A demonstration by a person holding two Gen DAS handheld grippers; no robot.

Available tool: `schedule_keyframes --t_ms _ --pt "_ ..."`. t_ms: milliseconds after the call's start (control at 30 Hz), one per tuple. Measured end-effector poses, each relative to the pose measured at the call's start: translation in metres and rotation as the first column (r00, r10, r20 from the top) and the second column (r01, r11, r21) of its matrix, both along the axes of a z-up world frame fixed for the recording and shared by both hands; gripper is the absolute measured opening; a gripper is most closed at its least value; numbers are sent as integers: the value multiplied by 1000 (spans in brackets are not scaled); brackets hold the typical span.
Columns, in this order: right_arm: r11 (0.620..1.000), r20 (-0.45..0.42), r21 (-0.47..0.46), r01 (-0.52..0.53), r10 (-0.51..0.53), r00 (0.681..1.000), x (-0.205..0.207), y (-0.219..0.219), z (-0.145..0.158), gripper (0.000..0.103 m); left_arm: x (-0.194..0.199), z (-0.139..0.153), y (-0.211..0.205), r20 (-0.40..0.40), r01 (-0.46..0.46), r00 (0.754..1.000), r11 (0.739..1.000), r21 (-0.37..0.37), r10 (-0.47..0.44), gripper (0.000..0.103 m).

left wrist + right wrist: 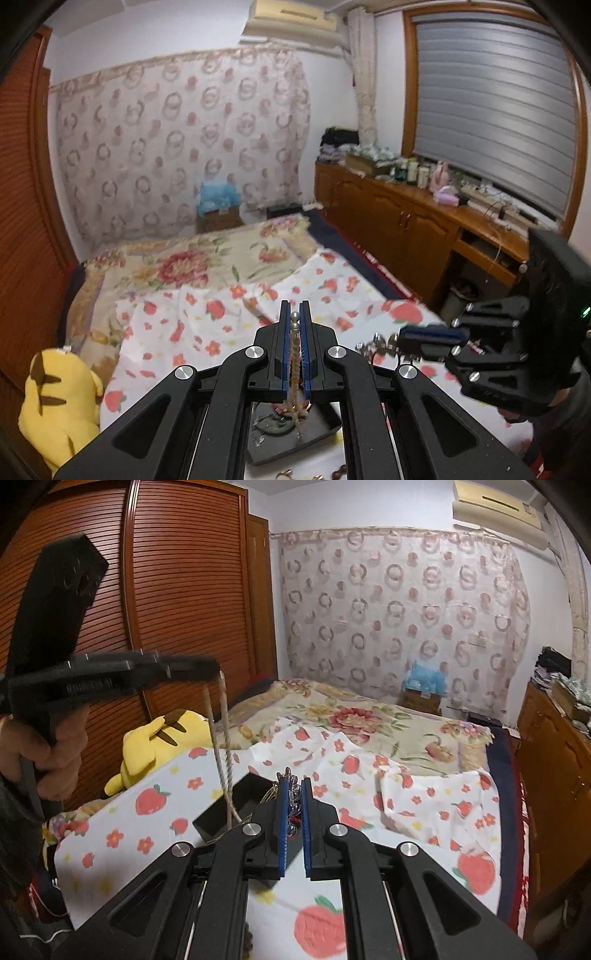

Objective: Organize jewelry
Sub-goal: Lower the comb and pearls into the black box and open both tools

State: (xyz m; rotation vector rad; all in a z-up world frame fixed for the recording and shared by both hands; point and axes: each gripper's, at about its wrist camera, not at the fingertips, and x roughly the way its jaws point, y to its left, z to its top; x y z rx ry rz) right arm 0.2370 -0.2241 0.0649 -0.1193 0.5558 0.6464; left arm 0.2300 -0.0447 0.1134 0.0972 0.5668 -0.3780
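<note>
My left gripper [294, 314] is shut on a gold twisted chain necklace [294, 354] with a silver ball at the top. The chain hangs down into a black tray [317, 432] on the bed. In the right wrist view the left gripper [210, 666] is raised at the left and the necklace [225, 746] dangles from it toward the black tray [229, 805]. My right gripper [294, 786] is shut on a silver beaded piece of jewelry [291, 797]. It also shows in the left wrist view [402, 338], with the silver piece [376, 347] sticking out of it.
A strawberry-print white cloth [406, 812] covers the bed. A yellow plush toy [59, 398] lies at the left edge. More small jewelry pieces [284, 474] lie on the cloth near the tray. A wooden wardrobe [177, 590] stands left, a wooden cabinet [399, 221] right.
</note>
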Motion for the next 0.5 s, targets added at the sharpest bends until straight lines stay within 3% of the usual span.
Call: schedule_keyframes --t_ms 167,300,367,433,500 --pt "1000 -56 -12 -9 9 998 27 31 -31 8 21 -54 11 -98 -28 995 999 17 29 4" --pt "999 -92 -33 -15 12 996 46 54 -61 8 16 -81 20 -140 -27 990 1000 -4 26 8" --pt "999 -114 -44 -27 22 993 51 62 -71 11 9 -92 27 -161 -29 987 1000 -6 28 14" --pt "997 -109 -69 -24 16 994 50 67 -77 24 -3 -104 33 -180 -18 983 1000 -11 16 22" --pt "998 -102 -67 -23 16 995 44 64 -77 24 -16 -116 38 -197 -15 980 1000 -1 15 24"
